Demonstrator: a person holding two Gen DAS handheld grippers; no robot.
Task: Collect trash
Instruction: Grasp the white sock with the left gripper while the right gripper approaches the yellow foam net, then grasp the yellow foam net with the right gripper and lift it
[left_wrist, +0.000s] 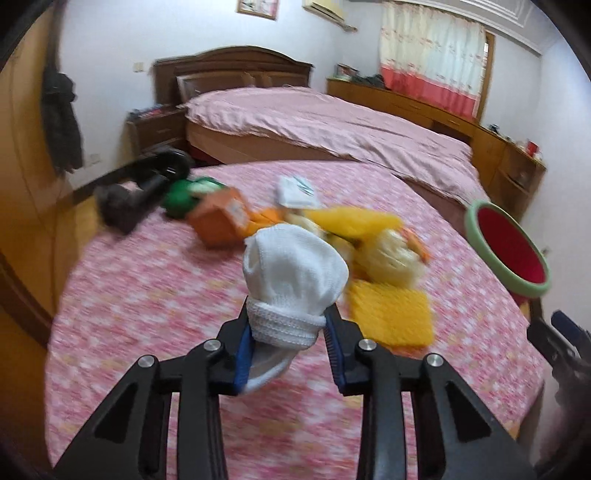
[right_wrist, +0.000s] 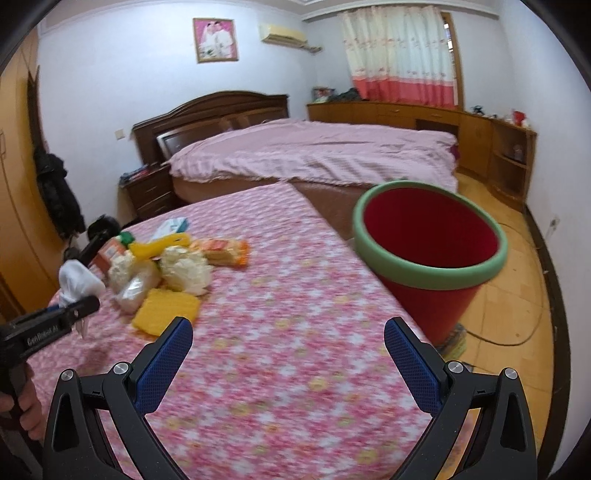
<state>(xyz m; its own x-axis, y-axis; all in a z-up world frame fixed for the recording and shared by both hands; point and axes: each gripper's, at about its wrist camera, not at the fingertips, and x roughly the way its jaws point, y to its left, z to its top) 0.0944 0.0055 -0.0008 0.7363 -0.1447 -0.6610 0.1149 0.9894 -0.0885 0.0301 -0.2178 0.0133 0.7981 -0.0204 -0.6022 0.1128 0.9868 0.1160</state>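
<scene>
My left gripper (left_wrist: 289, 314) is shut on a white sock-like cloth (left_wrist: 295, 266), held above the pink floral table (left_wrist: 147, 295); the right wrist view shows that gripper (right_wrist: 79, 308) and the cloth (right_wrist: 75, 280) at the left. Behind the cloth lies a trash pile: a yellow mesh pad (left_wrist: 391, 314), crumpled pale wrappers (right_wrist: 184, 269), an orange snack packet (right_wrist: 225, 251), an orange carton (left_wrist: 218, 218). My right gripper (right_wrist: 290, 328) stands open and empty over the table's near right part. A red bin with a green rim (right_wrist: 424, 271) stands beside the table's right edge.
A black device (left_wrist: 140, 195) lies at the table's far left, next to a green item (left_wrist: 184, 195). A bed with a pink cover (right_wrist: 314, 155) stands behind the table, wooden cabinets (right_wrist: 476, 133) along the right wall. A cable (right_wrist: 517, 339) trails on the wooden floor.
</scene>
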